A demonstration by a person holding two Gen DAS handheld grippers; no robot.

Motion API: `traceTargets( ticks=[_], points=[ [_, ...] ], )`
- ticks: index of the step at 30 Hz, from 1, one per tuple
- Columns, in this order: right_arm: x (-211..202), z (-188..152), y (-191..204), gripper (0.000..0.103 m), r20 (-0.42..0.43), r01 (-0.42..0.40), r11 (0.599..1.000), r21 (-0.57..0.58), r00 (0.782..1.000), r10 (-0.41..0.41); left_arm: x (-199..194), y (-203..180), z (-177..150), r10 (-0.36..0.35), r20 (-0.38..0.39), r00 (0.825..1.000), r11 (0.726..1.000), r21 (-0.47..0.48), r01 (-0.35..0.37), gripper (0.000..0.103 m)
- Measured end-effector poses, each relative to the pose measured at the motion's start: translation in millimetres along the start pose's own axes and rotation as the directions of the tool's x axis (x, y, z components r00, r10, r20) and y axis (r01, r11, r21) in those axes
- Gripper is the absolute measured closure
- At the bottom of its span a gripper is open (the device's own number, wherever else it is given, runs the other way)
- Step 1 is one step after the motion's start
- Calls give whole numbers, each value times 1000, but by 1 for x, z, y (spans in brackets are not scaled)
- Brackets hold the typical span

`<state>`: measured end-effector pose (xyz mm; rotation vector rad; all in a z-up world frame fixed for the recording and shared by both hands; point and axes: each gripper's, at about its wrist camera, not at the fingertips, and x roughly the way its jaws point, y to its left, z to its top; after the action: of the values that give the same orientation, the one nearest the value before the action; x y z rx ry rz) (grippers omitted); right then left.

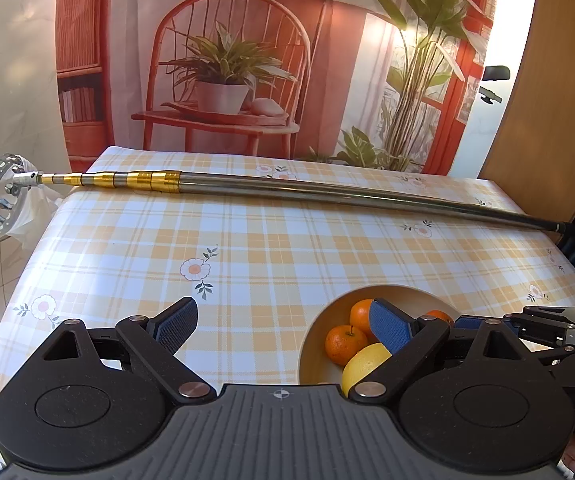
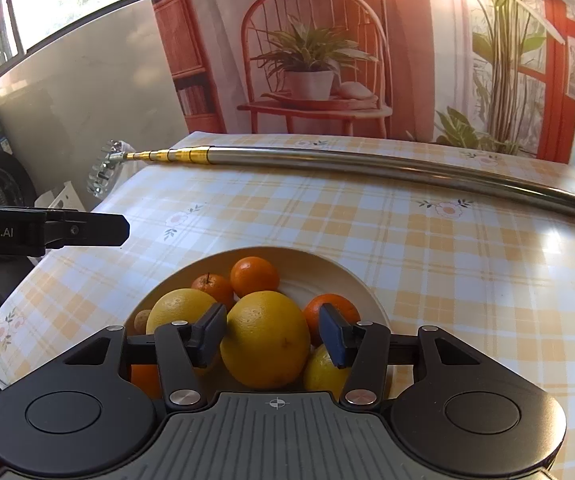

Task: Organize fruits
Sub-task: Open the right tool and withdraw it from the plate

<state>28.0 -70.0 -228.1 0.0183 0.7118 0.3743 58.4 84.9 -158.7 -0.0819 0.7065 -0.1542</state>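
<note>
Both grippers' fingers spread wide, the right gripper straddles a lemon, hiding fruit in the bowl.

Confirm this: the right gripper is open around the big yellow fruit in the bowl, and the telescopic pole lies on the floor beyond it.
Not quite. The telescopic pole lies on the checked tablecloth, not the floor; the right wrist view shows it. The rest holds: the right gripper is open around the big yellow fruit in the bowl.
</note>
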Motion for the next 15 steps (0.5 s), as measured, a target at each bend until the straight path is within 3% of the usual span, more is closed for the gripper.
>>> traceTargets(
  ticks=[7, 15],
  points=[
    [-7, 4, 1, 50, 20, 47, 999, -9, 999, -47, 0, 0, 0, 0, 0, 1000, 1000, 1, 0, 9],
    [-13, 6, -10, 16, 29, 85, 996, 41, 996, -86, 0, 0, 0, 0, 1, 1000, 1000, 2, 0, 9]
  ],
)
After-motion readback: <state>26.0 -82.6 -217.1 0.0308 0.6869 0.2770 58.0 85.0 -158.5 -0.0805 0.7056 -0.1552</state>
